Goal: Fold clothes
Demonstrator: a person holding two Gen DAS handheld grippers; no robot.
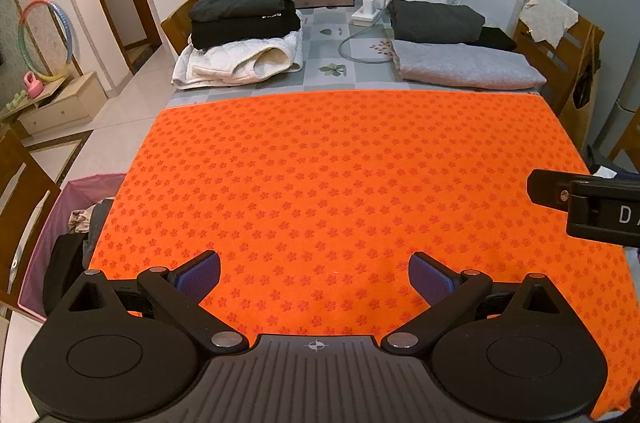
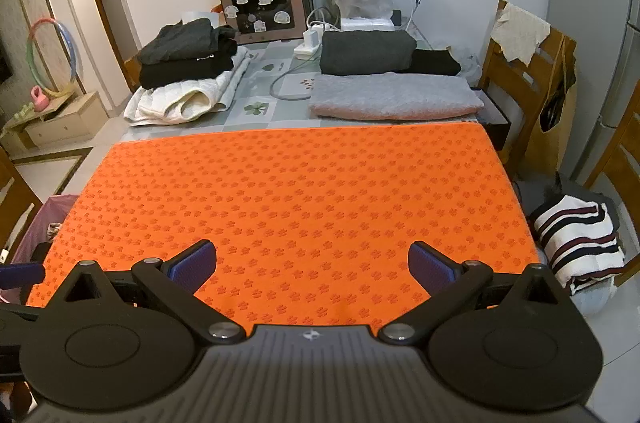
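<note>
Left wrist view shows your left gripper [image 1: 314, 277] hovering over the orange mat [image 1: 340, 183] on the worktop [image 1: 320, 79], jaws spread wide and holding nothing. Your right gripper [image 2: 312, 267] hangs over the same mat with its jaws equally wide and empty. Folded clothes sit beyond the mat: a dark and white stack [image 1: 240, 35] at far left, a grey stack [image 1: 460, 59] at far right. A striped garment [image 2: 576, 243] lies off the worktop's right edge.
</note>
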